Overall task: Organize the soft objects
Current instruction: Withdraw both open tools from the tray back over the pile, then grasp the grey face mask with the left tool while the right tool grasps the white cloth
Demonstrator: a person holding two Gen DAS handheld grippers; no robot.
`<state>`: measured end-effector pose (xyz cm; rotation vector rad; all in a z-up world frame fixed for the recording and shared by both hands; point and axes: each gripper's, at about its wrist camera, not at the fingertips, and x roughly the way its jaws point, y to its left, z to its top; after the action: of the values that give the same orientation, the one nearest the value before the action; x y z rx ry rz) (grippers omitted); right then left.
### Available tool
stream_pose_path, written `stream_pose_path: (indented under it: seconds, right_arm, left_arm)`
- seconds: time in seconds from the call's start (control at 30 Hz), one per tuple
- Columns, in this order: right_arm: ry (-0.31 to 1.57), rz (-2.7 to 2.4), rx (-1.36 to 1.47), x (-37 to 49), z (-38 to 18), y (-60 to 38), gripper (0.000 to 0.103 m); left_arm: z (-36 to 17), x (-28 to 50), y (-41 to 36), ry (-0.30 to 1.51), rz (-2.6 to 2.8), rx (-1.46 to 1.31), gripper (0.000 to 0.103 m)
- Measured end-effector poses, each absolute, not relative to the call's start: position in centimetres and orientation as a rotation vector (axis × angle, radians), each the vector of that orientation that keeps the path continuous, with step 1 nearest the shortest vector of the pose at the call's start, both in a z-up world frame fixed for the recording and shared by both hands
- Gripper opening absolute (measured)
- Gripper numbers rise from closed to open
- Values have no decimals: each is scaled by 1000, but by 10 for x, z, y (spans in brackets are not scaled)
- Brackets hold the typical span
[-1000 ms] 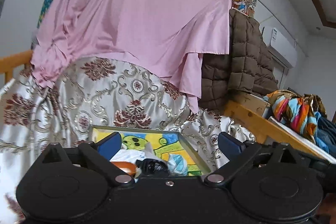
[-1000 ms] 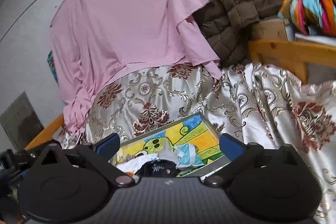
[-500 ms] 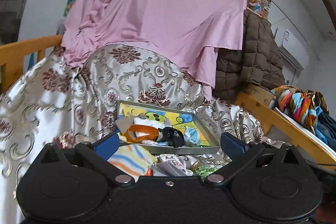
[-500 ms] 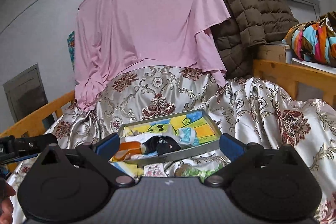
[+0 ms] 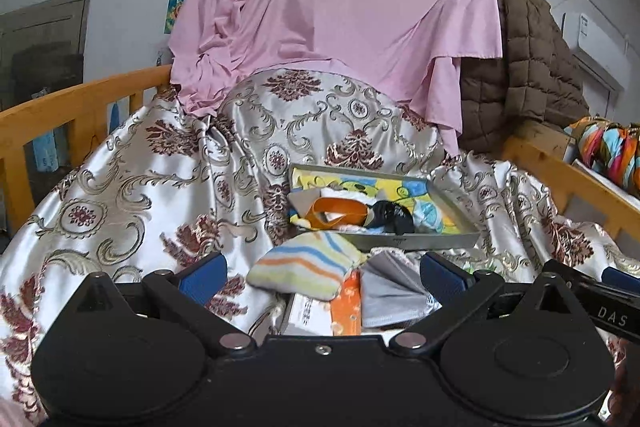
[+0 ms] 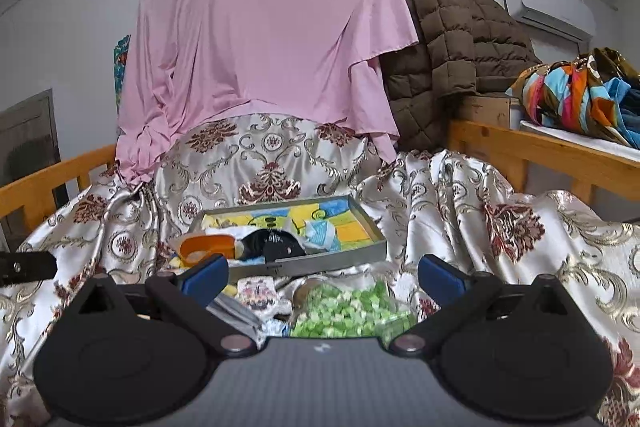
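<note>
A grey tray (image 5: 424,239) (image 6: 320,261) with a bright cartoon bottom lies on the patterned bedspread. It holds an orange strap (image 5: 340,211) (image 6: 206,245), a black cloth (image 5: 390,215) (image 6: 276,245) and pale blue and white cloths. In front of the tray lie a striped pouch (image 5: 306,265), a grey folded cloth (image 5: 394,295), an orange piece (image 5: 347,307), a small floral pack (image 6: 256,293) and a clear bag of green bits (image 6: 348,311). My left gripper (image 5: 322,269) stands open just before the striped pouch. My right gripper (image 6: 322,269) stands open above the green bag. Neither holds anything.
The silky floral bedspread (image 5: 132,187) covers a bed with wooden rails (image 5: 76,107) (image 6: 540,151). A pink sheet (image 6: 264,39) and a brown quilted jacket (image 6: 452,39) hang behind. A colourful bundle (image 6: 576,95) sits on a shelf at right.
Both grippers have drawn back and tilted down. The loose items in front of the tray, hidden a second ago, have come into view. Both stay open.
</note>
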<state>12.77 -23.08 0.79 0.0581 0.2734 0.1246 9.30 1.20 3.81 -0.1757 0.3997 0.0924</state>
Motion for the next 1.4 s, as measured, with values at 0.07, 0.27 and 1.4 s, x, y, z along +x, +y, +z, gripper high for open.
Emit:
stream_pose_path:
  seconds: [0.07,0.27,1.4]
  right_arm:
    - [282,124,52,124,5,-231,103]
    - [299,122,22,111,-2,-225,103]
    - [605,366,-171,162,-61,-176,103]
  left_arm:
    - [36,90,10,412,104,-158,102]
    - [36,85,0,416,154,-75,102]
    - [2,181,9,837,-103,159,102]
